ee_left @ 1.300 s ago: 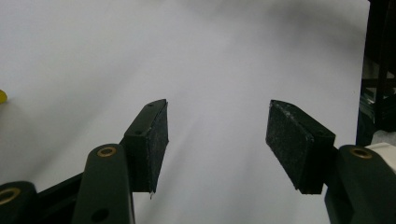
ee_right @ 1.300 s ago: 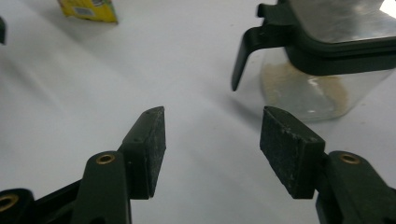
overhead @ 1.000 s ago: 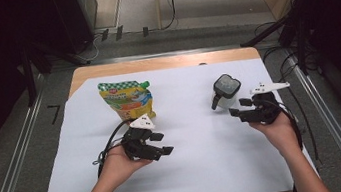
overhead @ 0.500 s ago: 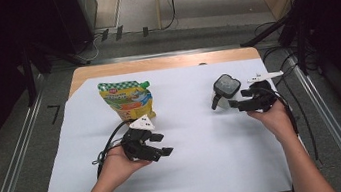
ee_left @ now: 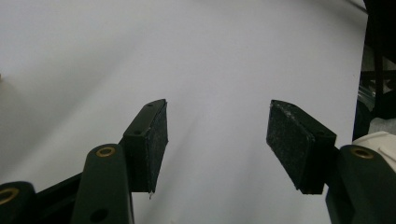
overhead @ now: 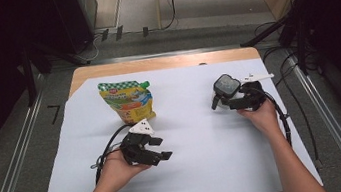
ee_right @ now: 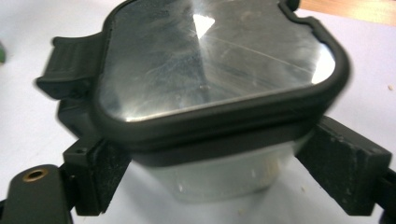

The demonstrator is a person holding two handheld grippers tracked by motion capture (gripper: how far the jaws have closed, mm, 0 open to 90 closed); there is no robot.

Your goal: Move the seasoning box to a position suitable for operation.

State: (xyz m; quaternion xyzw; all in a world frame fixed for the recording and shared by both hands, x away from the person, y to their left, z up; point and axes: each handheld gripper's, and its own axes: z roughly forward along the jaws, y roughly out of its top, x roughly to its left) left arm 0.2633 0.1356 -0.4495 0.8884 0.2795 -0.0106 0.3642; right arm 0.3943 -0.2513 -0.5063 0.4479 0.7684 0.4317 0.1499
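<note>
A small clear container with a black-rimmed shiny lid (overhead: 226,86) (ee_right: 210,60) stands on the white sheet at the right. My right gripper (overhead: 227,102) (ee_right: 210,182) reaches it from the near side. Its jaws have just been opening, and they stand open on either side of the container's clear body under the lid, with a slight gap at one pad (ee_right: 343,170). My left gripper (overhead: 161,147) (ee_left: 217,140) rests open low over the bare sheet at the centre left, nothing between its pads. A yellow and green spouted pouch (overhead: 127,102) lies behind it.
White paper (overhead: 208,166) covers the wooden table, whose far edge (overhead: 164,62) shows bare. Black cables trail from both grippers, one looping left (overhead: 103,156), one along the right (overhead: 283,120). Metal rails run down both sides of the table on the floor.
My right hand has moved forward and left toward the container, and its jaws now sit around the container. The left hand and the pouch have not moved.
</note>
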